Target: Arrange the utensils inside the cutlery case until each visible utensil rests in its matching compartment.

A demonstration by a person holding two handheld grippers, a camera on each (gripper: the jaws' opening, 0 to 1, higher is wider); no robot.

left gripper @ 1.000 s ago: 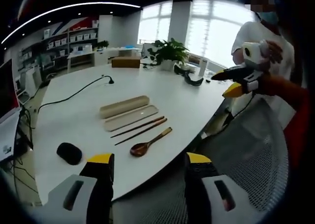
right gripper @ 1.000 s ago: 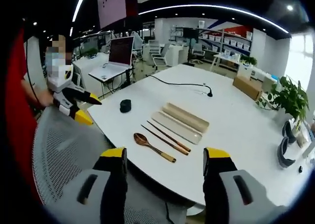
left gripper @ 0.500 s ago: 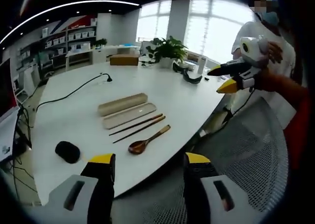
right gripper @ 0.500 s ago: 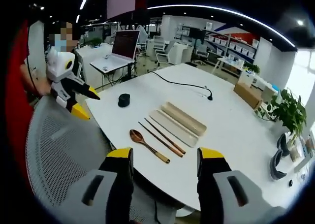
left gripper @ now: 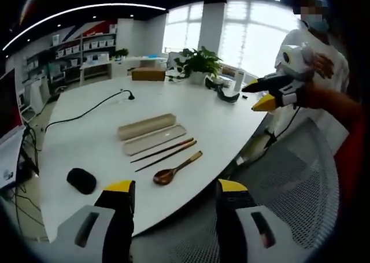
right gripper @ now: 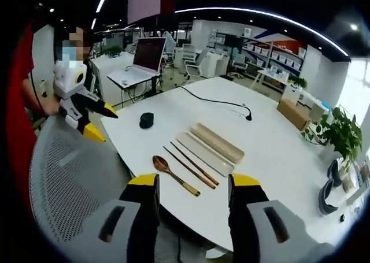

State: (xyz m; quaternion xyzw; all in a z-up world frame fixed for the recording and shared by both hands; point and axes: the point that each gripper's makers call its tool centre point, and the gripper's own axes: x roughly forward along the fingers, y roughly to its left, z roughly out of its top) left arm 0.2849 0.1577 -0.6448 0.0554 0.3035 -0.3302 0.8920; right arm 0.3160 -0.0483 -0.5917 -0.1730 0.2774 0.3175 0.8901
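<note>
On the white table (left gripper: 219, 121) lie a beige cutlery case tray (left gripper: 154, 140) and its lid (left gripper: 146, 126) side by side. Beside the tray rest two dark wooden chopsticks (left gripper: 163, 152) and a wooden spoon (left gripper: 176, 167). My left gripper (left gripper: 176, 189) is open, held well back over the table's near edge. In the right gripper view the tray (right gripper: 205, 154), lid (right gripper: 217, 141), chopsticks (right gripper: 190, 166) and spoon (right gripper: 175, 174) lie ahead of my open right gripper (right gripper: 192, 183). Each gripper shows in the other's view, held in the air beside a grey mesh chair (left gripper: 289, 182): the right gripper (left gripper: 263, 95), the left gripper (right gripper: 99, 123).
A black puck-like object (left gripper: 81, 180) sits near the table edge. A black gooseneck microphone cable (left gripper: 87, 110) runs across the table. A cardboard box (left gripper: 148, 73), a potted plant (left gripper: 199, 62) and headsets (left gripper: 222, 91) stand at the far side. A person (left gripper: 312, 49) stands by the chair.
Both views have shifted slightly as the hands moved; the utensils and case have not moved. Both grippers stay open.
</note>
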